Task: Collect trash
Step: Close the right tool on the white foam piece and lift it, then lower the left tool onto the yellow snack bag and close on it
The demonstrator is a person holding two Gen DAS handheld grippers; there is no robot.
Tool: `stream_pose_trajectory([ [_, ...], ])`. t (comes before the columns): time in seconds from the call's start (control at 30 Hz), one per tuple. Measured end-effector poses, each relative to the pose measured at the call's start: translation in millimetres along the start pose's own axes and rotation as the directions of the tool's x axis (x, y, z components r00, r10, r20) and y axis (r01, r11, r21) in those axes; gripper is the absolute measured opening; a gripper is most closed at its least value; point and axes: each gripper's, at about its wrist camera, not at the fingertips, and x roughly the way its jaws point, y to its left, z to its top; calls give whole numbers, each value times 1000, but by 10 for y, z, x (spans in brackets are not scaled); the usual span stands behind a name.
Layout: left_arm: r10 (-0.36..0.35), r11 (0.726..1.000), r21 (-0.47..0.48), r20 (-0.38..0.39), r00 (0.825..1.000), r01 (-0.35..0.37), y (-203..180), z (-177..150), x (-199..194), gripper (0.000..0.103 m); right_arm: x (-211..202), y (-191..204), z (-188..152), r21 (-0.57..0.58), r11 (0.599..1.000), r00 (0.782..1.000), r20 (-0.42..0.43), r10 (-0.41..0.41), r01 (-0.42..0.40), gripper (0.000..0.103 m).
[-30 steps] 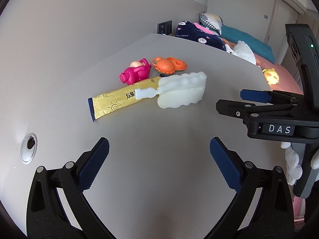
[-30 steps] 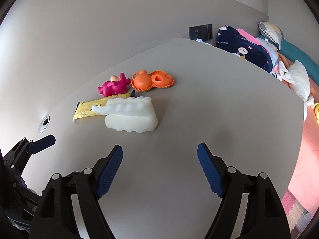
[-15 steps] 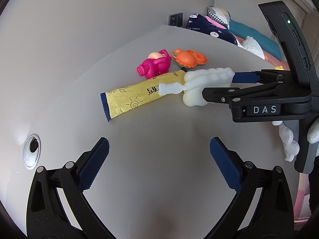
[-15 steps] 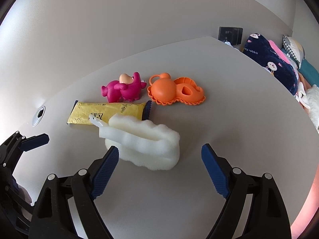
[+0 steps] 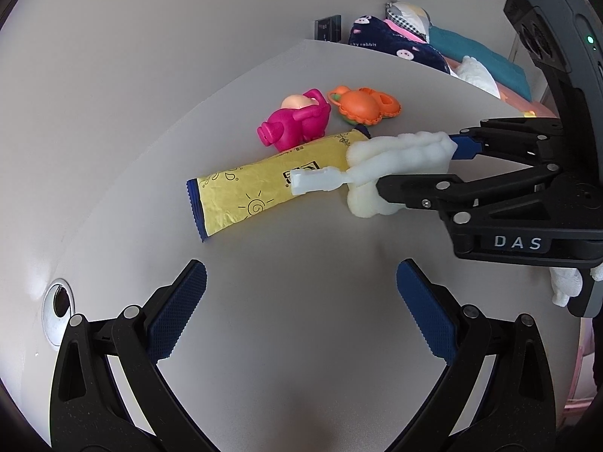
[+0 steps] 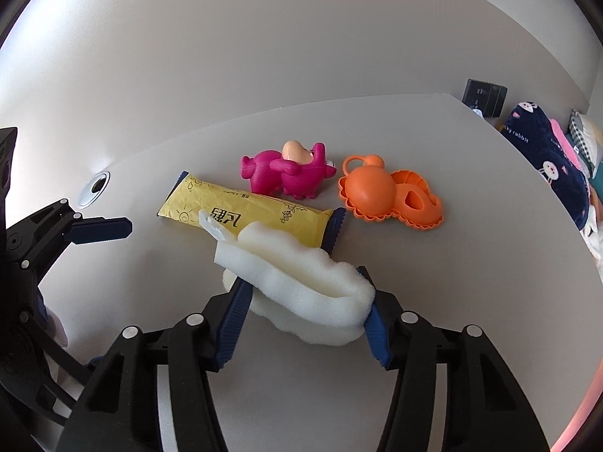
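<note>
Left tool (image 5: 301, 312): blue pads spread wide, nothing between them, hanging over bare grey desk (image 5: 301, 376), low in the left wrist view. Cable grommet hole (image 5: 56, 305) in the desk off to its left side.

Right tool (image 6: 305, 320): jaws closing, both blue pads pressed against the white foam piece (image 6: 301, 286), foam visibly squashed between them. The pinch sits on the foam's near, wide end; its thin white plastic tab (image 6: 216, 226) sticks out the far end and lies over the yellow wrapper (image 6: 245, 214). Foam's underside looks to be touching the desk; can't tell for sure whether it's lifted.

Yellow wrapper: flat on the desk, just beyond the foam, dark blue crimped ends, black print and a sun doodle. One blue end is tucked beside or under the foam edge.

Behind the wrapper: magenta toy figure (image 6: 290, 173), close to the wrapper's far edge. To its right, orange plastic toy (image 6: 384, 196), just beside the magenta one, clear of the wrapper.

Far: wall socket plate (image 6: 486, 96) at the desk's back corner; a bed (image 5: 486, 56) with navy printed fabric, teal and pink bedding past the desk's right edge. A white-gloved hand (image 5: 565, 286) shows under the right tool body in the left wrist view.
</note>
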Motion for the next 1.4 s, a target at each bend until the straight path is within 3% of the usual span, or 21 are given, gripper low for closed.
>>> stream_pose_trajectory([
  [0.03,2,1000,-2,2,1000,-2,16,11,7,98,-20,-12,-16,7,1000,1000,-2,18,-18,36],
  [0.13,5,1000,-11,5,1000,-5,57,56,30,98,-75,-52,-65,40,998,999,4,50,-50,22],
  [0.37,10,1000,-17,0,1000,-10,75,82,58,98,-319,-163,-181,138,984,992,79,100,-111,19],
  [0.53,-12,994,-111,-22,1000,9,108,162,94,98,-523,-312,-181,193,981,990,142,10,-38,19],
  [0.7,-36,954,-299,-31,999,25,200,279,168,98,-646,-541,-224,254,959,970,171,-171,124,19],
  [1.0,46,886,-458,-59,997,-68,165,506,317,98,-756,-1131,-369,427,877,939,151,-309,220,20],
  [1.2,121,819,-554,-93,988,-152,176,687,443,98,-758,-1428,-441,506,843,942,156,-299,184,20],
  [1.3,114,781,-603,-123,986,-166,198,760,561,98,-757,-1472,-494,517,840,946,161,-283,164,21],
  [1.4,159,774,-594,-150,976,-217,149,835,630,97,-764,-1514,-539,534,834,950,168,-262,135,21],
])
